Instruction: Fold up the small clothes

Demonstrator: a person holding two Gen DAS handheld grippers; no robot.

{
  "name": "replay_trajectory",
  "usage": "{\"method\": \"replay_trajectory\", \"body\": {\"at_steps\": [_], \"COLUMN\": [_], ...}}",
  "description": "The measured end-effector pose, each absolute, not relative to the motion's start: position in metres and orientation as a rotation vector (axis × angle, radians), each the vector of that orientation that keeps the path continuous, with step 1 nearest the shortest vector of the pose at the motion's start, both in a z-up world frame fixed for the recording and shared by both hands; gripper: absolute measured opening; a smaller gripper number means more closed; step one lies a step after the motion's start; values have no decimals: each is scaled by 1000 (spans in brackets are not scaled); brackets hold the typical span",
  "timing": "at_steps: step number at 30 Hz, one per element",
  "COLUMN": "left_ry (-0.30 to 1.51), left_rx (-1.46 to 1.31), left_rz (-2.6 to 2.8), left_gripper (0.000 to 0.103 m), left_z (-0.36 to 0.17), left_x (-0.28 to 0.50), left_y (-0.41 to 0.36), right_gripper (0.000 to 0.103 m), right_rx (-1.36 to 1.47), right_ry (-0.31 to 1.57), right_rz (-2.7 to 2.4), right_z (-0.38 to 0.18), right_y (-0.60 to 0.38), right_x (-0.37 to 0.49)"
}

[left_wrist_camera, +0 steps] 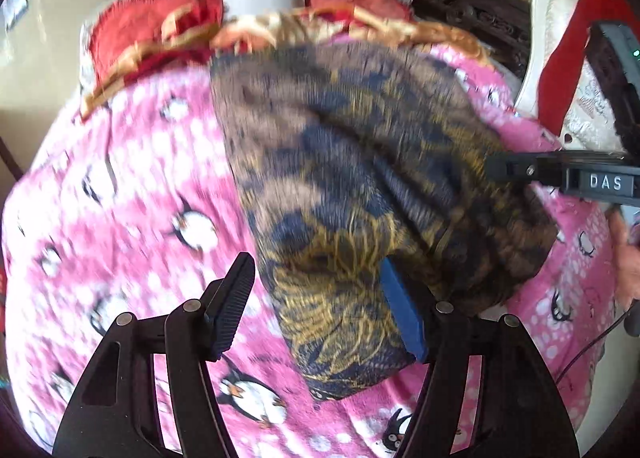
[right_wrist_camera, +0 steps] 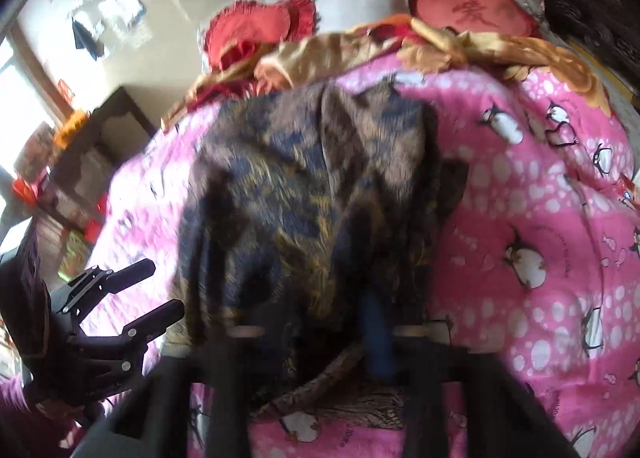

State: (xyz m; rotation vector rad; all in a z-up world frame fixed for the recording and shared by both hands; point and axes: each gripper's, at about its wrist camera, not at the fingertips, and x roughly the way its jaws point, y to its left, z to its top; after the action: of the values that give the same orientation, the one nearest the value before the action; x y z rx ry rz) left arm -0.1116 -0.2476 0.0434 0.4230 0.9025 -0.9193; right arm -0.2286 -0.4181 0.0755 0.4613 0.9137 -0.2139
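Note:
A brown, navy and gold patterned garment (left_wrist_camera: 360, 178) lies on the pink penguin blanket (left_wrist_camera: 128, 194). My left gripper (left_wrist_camera: 320, 298) is open above the garment's near left corner; its right blue pad (left_wrist_camera: 402, 310) touches the cloth, its left finger hangs over the blanket. My right gripper (left_wrist_camera: 496, 168) comes in from the right and is shut on the garment's right edge. In the right wrist view the garment (right_wrist_camera: 312, 198) bunches up between the blurred fingers, with a blue pad (right_wrist_camera: 378, 338) pressed on it. The left gripper (right_wrist_camera: 160, 290) shows open at lower left.
Red cushions (left_wrist_camera: 160, 22) and a gold-orange quilt (left_wrist_camera: 280, 28) lie at the blanket's far end. A dark carved headboard (left_wrist_camera: 472, 14) and a white chair with a red cloth (left_wrist_camera: 560, 38) stand at the right. A dark side table (right_wrist_camera: 100, 146) stands left of the bed.

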Motion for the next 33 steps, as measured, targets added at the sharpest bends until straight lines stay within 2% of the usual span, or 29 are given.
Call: {"method": "replay_trajectory", "body": {"at_steps": [5,8,10,12,13,14,15,16,17,18,19,20,25,28,30,31,32,33], "left_ry": [959,977,972,953,947,947,952,958,963,965,966,964,991,968,921,898,885,877], "left_rx": [420,428,418,427,432,432,426,418,407,401,398,397,369,342,325,313,307,307], "left_rz": [-926,-919,-917,-918,-915,-914,-913,-912,-909,-907,-906,-906,-900,-900,-897,-896,-894,-890], "left_gripper": [66,66,66,66,66,66,66,66,66,66,66,66,66,66,66,66,66,66], "left_z": [25,20,23,26,26,27,29,30,30,31,31,31,26,37,49,55,59,62], "left_x": [-114,-111,-109,-111,-112,-115,-120,-120,-119,-119,-119,-119,-116,-115,-115,-113,-112,-109], "left_y": [-245,-252,-250,-247,-246,-243,-239,-239,-238,-238,-237,-236,-230,-227,-225,-226,-228,-233], "right_gripper": [10,10,11,17,28,47,51,51,49,40,13,4,2,2,5,11,32,46], "right_rx": [409,497,581,668,671,650,622,597,572,543,501,468,552,613,626,619,601,584], "right_ry": [873,910,840,766,755,760,777,795,815,840,877,910,960,900,813,767,731,722], "right_rz": [-326,-324,-307,-247,-197,-156,-142,-133,-119,-127,-167,-224,-319,-293,-318,-333,-337,-347], "right_z": [77,54,62,76,81,86,87,86,82,77,70,62,20,35,58,71,83,90], "right_y": [-435,-445,-448,-446,-440,-431,-422,-413,-405,-398,-394,-394,-414,-422,-432,-436,-442,-445], "right_x": [-253,-257,-271,-286,-289,-289,-288,-286,-283,-280,-279,-281,-308,-323,-327,-325,-317,-307]}}
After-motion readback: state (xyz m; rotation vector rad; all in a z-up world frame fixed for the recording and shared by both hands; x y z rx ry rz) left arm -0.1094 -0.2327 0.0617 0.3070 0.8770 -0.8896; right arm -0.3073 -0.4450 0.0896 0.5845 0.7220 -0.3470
